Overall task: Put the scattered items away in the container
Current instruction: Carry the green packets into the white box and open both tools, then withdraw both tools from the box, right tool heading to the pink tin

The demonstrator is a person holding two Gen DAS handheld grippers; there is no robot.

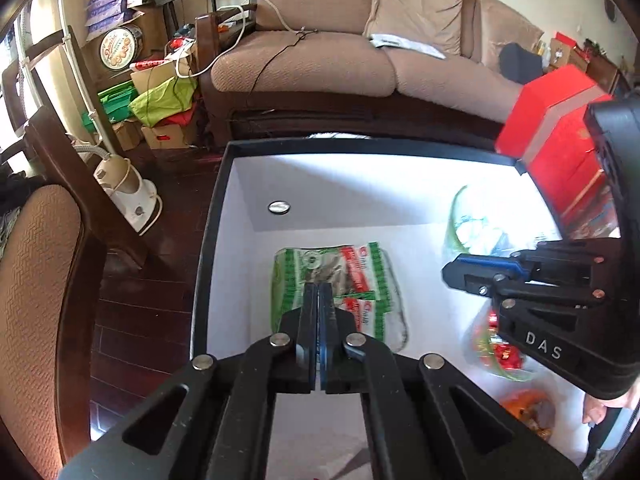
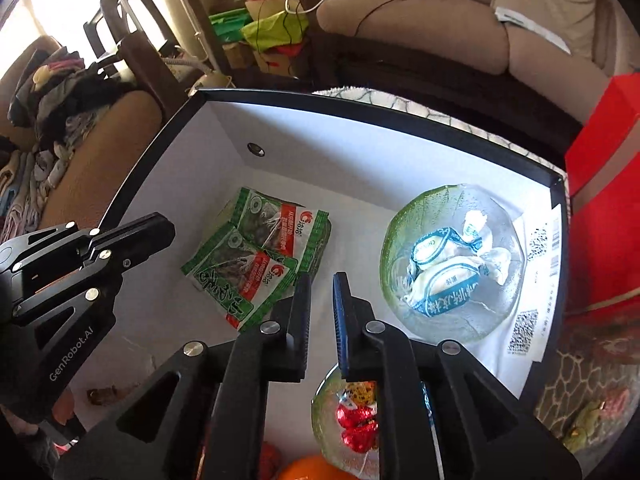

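While both grippers hang over the box (image 2: 184, 128), most of the tidying looks done: the green packets (image 2: 260, 258) lie flat on its white floor at left-centre, the glass bowl (image 2: 448, 320) of blue-and-white sweets sits to the right against the far corner, and a second bowl (image 2: 324, 412) with red foil sweets sits nearer, partly under the right tool. Starting left: the left gripper (image 1: 319, 292) hovers above the packets with its jaws pressed together, nothing visible between them; whether the tips touch the packets I can't tell. Over to the right gripper (image 2: 322, 280): jaws a narrow gap apart, holding nothing, poised between the packets and the bowls. Now the risks. Those two tools are close, and a careless swing could knock one into the other. The glass bowls are the real worry, since a dropping right jaw could clip a rim and tip sweets out. An orange object (image 2: 308, 468) shows at the bottom edge, possibly the next pick, but it's half hidden.
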